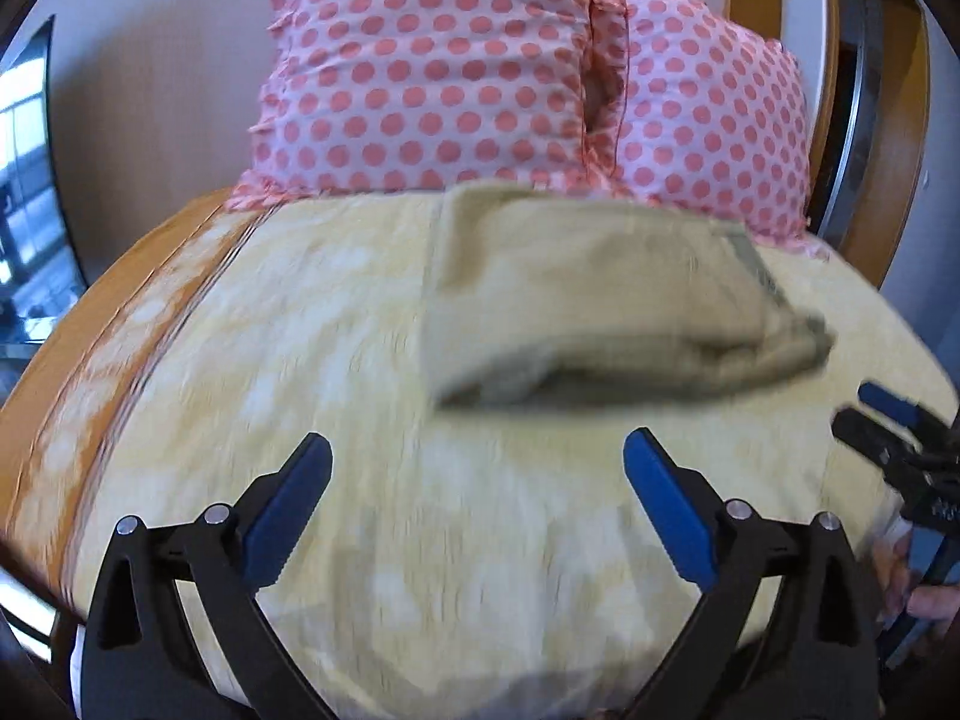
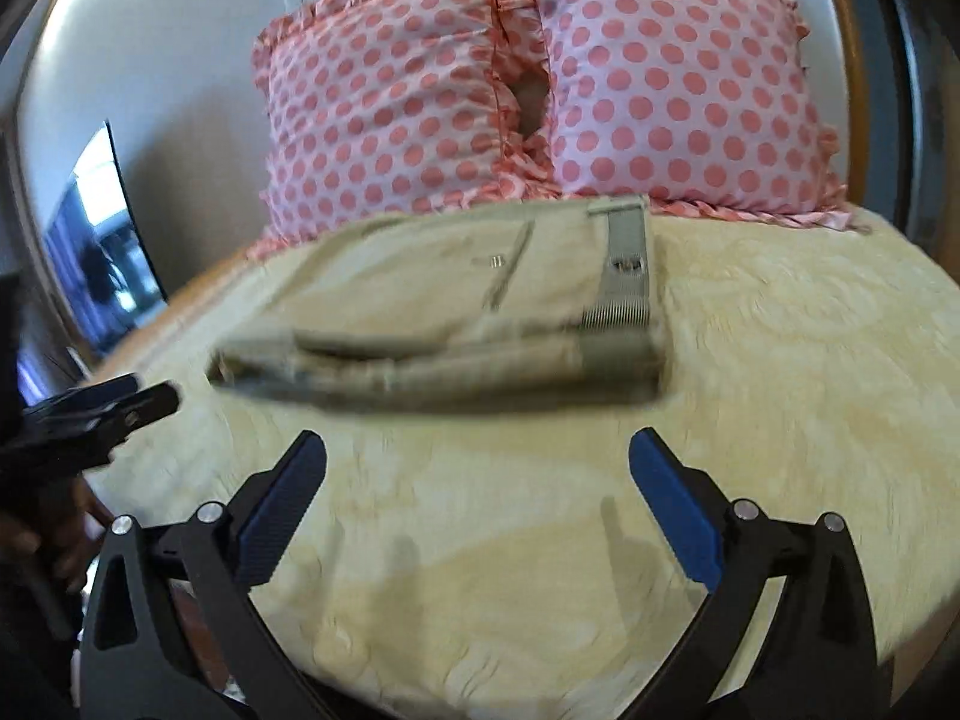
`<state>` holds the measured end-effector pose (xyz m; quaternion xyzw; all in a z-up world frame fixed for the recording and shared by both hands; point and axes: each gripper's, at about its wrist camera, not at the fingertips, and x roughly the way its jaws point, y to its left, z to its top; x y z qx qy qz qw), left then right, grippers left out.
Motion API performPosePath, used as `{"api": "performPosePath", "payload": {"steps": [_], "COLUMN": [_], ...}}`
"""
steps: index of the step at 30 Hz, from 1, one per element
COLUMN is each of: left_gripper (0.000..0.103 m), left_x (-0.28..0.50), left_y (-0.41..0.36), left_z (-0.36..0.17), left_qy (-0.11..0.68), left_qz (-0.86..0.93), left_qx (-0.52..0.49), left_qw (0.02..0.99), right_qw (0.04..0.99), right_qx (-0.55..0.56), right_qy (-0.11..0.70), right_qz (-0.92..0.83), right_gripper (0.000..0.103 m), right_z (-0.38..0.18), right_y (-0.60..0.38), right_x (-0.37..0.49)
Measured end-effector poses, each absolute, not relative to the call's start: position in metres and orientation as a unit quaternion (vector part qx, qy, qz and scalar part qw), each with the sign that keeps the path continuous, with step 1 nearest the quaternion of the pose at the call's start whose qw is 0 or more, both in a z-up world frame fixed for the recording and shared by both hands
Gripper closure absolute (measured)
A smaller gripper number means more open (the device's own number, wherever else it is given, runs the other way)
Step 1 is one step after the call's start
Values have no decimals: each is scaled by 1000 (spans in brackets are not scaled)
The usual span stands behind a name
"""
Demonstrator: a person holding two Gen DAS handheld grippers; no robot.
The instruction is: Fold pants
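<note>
1. A bedroom: a bed with a pale yellow textured bedspread (image 2: 780, 360), and two pink pillows with coral polka dots and frilled edges (image 2: 540, 96) propped against a plain wall at its head.
2. The khaki cotton pants (image 2: 444, 306) lie folded into a flat, layered rectangle on the bedspread, just in front of the pillows, with the grey ribbed waistband at the bundle's right end in the right wrist view.
3. The left tool (image 1: 477, 450) hovers above bare bedspread near the bundle, its blue-padded fingers spread wide and holding nothing.
4. The right tool (image 2: 477, 450) is likewise wide apart and empty, short of the pants' near edge.
5. The fold looks finished or close to it.
6. Risk: a finger snagging the loose near layers could drag them open, and the soft bedspread may let the stack slump. Both views are motion-blurred.
</note>
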<state>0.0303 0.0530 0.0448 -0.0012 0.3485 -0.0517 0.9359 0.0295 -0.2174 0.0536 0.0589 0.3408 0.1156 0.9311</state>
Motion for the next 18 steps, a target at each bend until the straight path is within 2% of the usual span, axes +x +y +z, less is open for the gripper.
{"api": "performPosePath", "payload": {"steps": [5,18], "left_gripper": [3,1], "left_x": [15,5], "left_y": [48,43], "left_z": [21,15], "left_qy": [358,331], "left_qz": [-40,-13], "left_qx": [24,17], "left_qw": [932,943], "right_qw": [933,944], "right_qx": [28,7], "right_qy": [350,329], "right_qz": [79,10], "right_gripper": [2,2], "right_z": [38,25], "right_y": [-209,-196], "right_x": [18,5]}}
